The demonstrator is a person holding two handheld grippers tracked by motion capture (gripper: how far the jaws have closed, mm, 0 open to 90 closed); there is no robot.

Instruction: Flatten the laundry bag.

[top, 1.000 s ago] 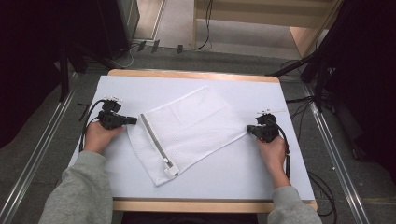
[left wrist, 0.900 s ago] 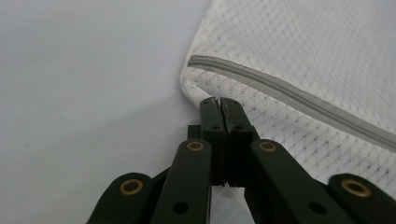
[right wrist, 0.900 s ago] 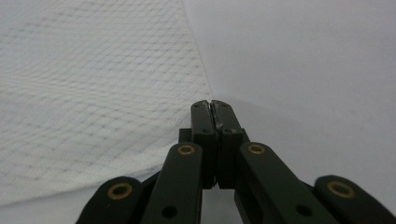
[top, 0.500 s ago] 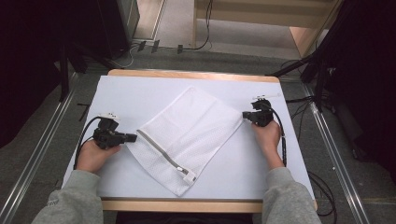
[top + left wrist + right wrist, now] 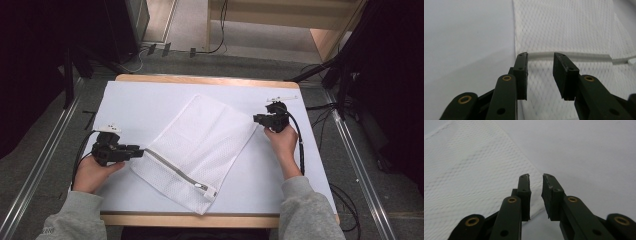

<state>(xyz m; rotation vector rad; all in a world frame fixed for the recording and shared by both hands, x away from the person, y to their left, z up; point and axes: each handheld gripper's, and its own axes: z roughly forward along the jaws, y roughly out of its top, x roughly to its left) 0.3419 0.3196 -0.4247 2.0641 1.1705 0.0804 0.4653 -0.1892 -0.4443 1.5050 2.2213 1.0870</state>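
The left claw (image 5: 540, 75) is spread, its jaws straddling the zipper (image 5: 574, 56) end at the near corner of the mesh bag (image 5: 197, 150), likely to pin it. The right claw (image 5: 535, 195), slightly parted, holds nothing at the opposite corner. Between them the bag lies flat on the desk (image 5: 140, 107), long axis diagonal.

No legible text, label, brand or number anywhere on table, bag or claws

A wood-edged table (image 5: 200, 80) under a white sheet (image 5: 135, 110) carries 1 mesh laundry bag (image 5: 200, 145)
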